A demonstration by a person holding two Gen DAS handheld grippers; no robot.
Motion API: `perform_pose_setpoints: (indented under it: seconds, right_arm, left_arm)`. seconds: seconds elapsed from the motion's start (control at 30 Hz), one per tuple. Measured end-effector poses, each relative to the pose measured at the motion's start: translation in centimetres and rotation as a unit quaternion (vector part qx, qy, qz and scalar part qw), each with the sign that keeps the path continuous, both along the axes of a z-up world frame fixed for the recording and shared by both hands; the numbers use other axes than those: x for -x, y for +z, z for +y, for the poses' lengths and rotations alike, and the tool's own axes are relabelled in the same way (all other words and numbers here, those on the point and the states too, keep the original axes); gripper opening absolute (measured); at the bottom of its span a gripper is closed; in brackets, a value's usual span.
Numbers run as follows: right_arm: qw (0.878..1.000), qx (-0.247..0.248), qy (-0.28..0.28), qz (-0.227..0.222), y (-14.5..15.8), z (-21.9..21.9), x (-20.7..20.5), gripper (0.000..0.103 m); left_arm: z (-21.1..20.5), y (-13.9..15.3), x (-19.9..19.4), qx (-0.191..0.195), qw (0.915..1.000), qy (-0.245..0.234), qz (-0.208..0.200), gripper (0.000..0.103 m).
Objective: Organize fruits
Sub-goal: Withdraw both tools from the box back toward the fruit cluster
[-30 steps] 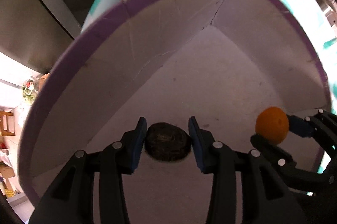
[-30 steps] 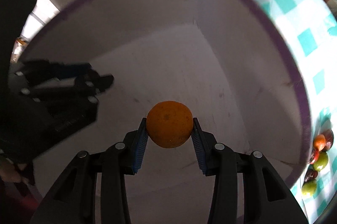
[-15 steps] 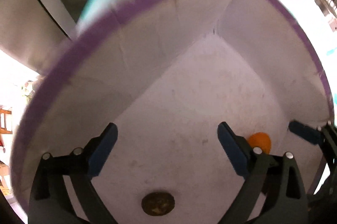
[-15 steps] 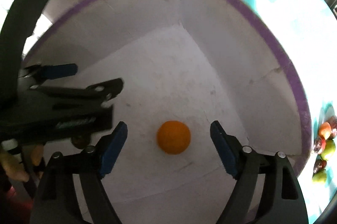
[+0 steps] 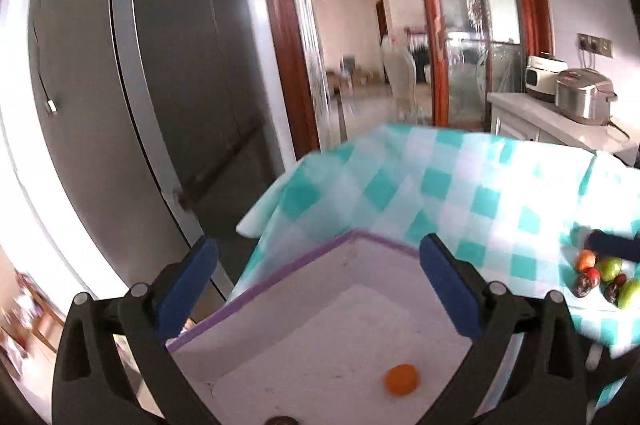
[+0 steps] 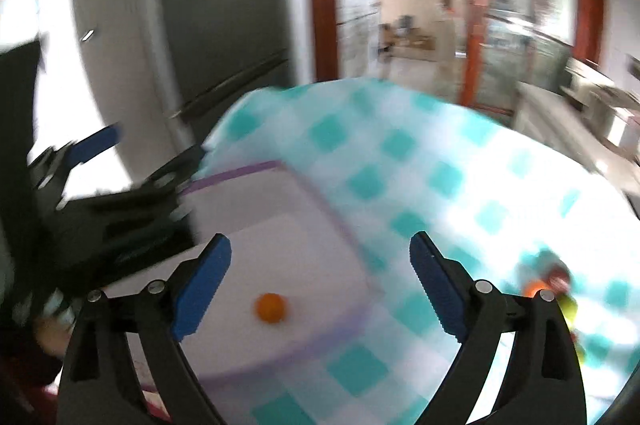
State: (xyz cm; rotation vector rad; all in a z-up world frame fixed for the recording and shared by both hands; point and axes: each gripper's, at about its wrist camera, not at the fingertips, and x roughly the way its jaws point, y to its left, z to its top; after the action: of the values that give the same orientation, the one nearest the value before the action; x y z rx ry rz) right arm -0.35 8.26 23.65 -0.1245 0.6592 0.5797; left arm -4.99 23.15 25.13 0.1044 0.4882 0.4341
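Note:
A white box with a purple rim stands on the checked tablecloth; it also shows in the right wrist view. An orange lies on its floor, seen also in the right wrist view. A dark round fruit peeks in at the bottom edge of the left view. My left gripper is open and empty, high above the box. My right gripper is open and empty above the box. A pile of several small red, green and dark fruits lies on the cloth to the right, blurred in the right wrist view.
The teal and white checked tablecloth covers the table. A grey refrigerator stands to the left beyond the table's edge. A counter with rice cookers is at the far right. A doorway opens behind.
Both grippers opened, dropping the dark fruit and the orange into the box, then rose up out of the box. The room and tablecloth have come into view.

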Motion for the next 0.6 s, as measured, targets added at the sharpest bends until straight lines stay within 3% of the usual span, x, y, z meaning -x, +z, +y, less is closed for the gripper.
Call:
perform_pose_setpoints:
  seconds: [0.17, 0.27, 0.43, 0.6]
  right_arm:
    - [0.997, -0.004, -0.080, 0.025, -2.0, -9.2, 0.1, 0.088]
    - [0.992, 0.007, -0.115, 0.051, -4.0, -15.6, 1.7, 0.088]
    - [0.984, 0.025, -0.151, 0.086, -9.2, -20.5, 3.2, 0.088]
    - [0.978, 0.033, -0.171, 0.115, -12.6, -24.8, 5.3, 0.088]
  left_arm:
    - [-8.8, -0.8, 1.8, -0.002, 0.9965, -0.065, 0.052, 0.101]
    - [-13.7, -3.3, 3.0, -0.020, 0.9885, -0.105, 0.107, 0.101]
    - [-18.5, -7.4, 2.0, -0.036, 0.9768, -0.146, 0.153, 0.101]
    - [-23.1, -8.8, 1.7, -0.063, 0.9642, -0.187, 0.177, 0.101]
